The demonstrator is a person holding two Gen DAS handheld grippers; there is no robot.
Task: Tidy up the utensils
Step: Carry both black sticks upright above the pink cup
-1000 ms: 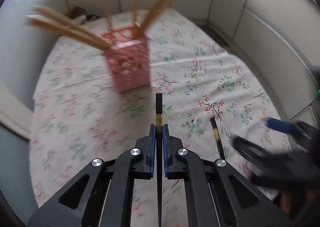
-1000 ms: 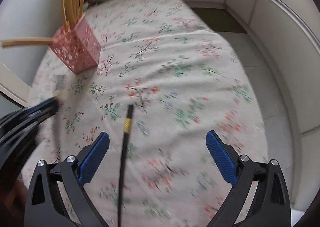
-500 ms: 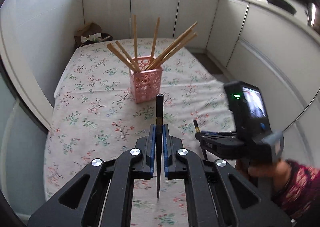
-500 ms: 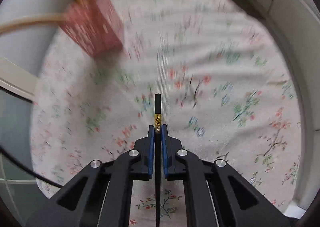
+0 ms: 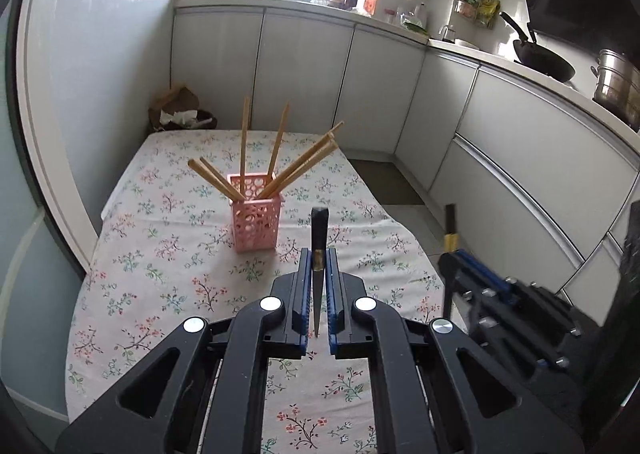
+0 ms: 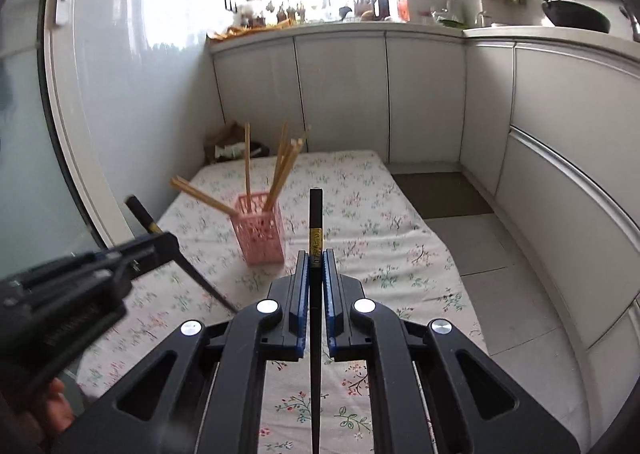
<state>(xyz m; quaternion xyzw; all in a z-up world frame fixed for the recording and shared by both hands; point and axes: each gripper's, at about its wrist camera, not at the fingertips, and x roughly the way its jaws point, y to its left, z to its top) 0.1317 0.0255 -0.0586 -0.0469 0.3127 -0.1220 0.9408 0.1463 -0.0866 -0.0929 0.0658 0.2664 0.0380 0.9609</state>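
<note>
A pink perforated holder (image 5: 254,210) (image 6: 260,228) stands on the floral tablecloth (image 5: 168,254) with several wooden chopsticks (image 5: 308,164) fanned out of it. My left gripper (image 5: 319,258) is shut on a black chopstick (image 5: 319,228) with a gold band, held above the cloth and short of the holder. My right gripper (image 6: 316,256) is shut on a second black chopstick (image 6: 315,214), lifted off the table. In the left wrist view the right gripper (image 5: 454,256) sits at the right edge; in the right wrist view the left gripper (image 6: 160,240) crosses the left side.
Grey kitchen cabinets (image 5: 304,74) wrap the back and right. A wok (image 5: 544,62) and steel pot (image 5: 616,86) stand on the counter. A brown bag (image 5: 176,106) lies behind the table's far left corner. Tiled floor (image 6: 472,238) runs along the table's right.
My right gripper closed on the black chopstick that lay on the cloth and lifted it. Both grippers rose and tilted up, so the holder now looks smaller and farther off.
</note>
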